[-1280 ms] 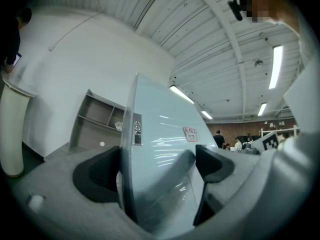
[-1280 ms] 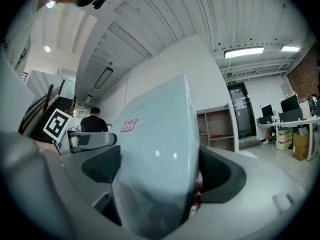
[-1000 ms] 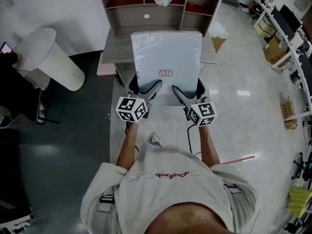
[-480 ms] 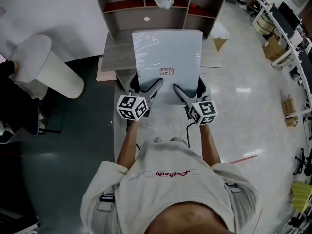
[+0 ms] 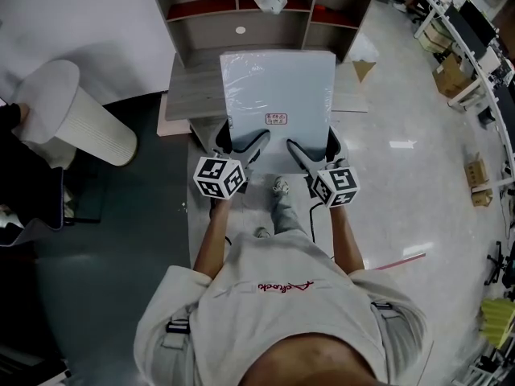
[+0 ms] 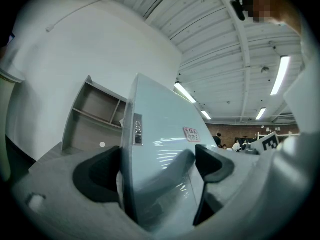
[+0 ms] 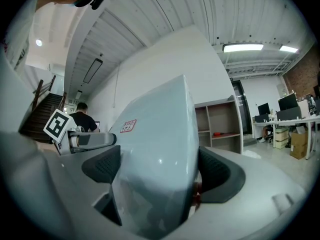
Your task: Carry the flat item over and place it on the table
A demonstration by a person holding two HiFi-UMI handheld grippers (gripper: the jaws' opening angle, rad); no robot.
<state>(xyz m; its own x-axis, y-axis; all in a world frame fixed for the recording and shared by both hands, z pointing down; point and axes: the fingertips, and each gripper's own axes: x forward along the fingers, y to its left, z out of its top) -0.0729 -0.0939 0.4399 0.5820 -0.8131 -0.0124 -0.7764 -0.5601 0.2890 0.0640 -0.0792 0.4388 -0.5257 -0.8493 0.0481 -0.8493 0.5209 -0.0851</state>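
Panel [image 5: 278, 79] juts straight ahead of left gripper [image 5: 240, 143] and right gripper [image 5: 314, 145], both clamped on its near edge, far end over the table [image 5: 189, 91].

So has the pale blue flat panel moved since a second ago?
Yes, slightly: the pale blue flat panel has edged forward, its far edge nearer the grey wooden shelf unit.

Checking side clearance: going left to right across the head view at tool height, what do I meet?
White ribbed cylinder → left tool, shut on the flat item → person's shoe → right tool, also on it → cardboard box on the floor.
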